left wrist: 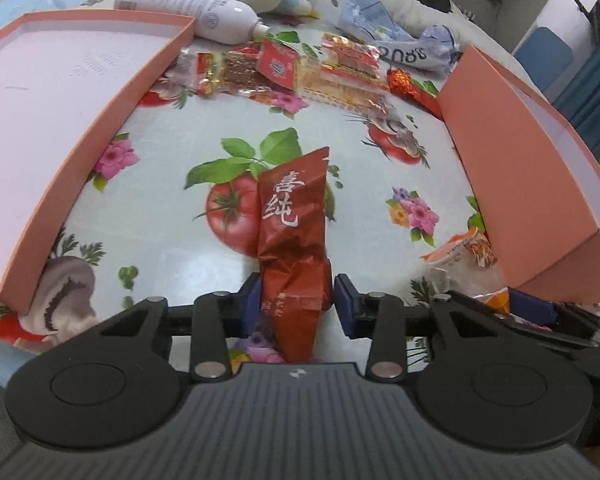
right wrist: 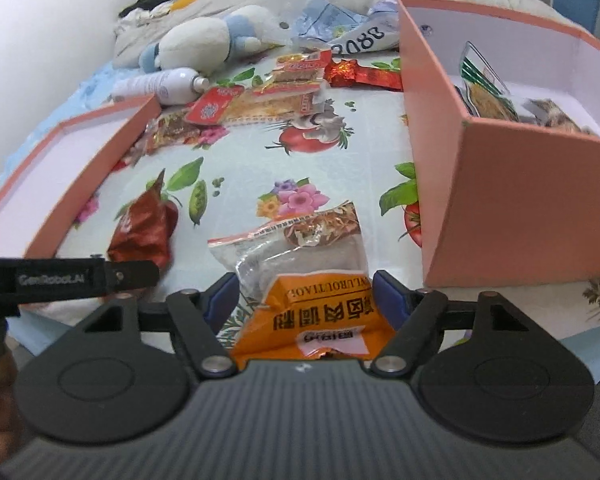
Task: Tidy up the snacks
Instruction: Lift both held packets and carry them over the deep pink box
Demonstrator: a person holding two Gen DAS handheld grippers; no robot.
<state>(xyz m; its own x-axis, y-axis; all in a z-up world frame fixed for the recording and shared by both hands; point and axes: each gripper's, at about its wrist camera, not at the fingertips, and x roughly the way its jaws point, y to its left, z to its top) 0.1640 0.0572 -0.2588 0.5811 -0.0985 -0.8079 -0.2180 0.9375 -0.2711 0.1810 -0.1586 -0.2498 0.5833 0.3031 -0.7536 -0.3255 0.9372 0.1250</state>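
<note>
Flower-and-tomato patterned surface (left wrist: 172, 264) between 2 pink boxes (right wrist: 512, 208), loose snacks piled at the far end. Red foil packet (left wrist: 294, 240) lying midway between them, light, crinkly, likely slippery, best pinched across its crumpled near end; clear-and-orange noodle packet (right wrist: 304, 264) beside the right box, soft and flimsy, likely safest taken at the orange end. Left gripper (left wrist: 296, 304) narrowed around the red packet, left pad touching, right pad just apart; right gripper (right wrist: 304, 300) half spread, straddling the orange end, contact unclear.
</note>
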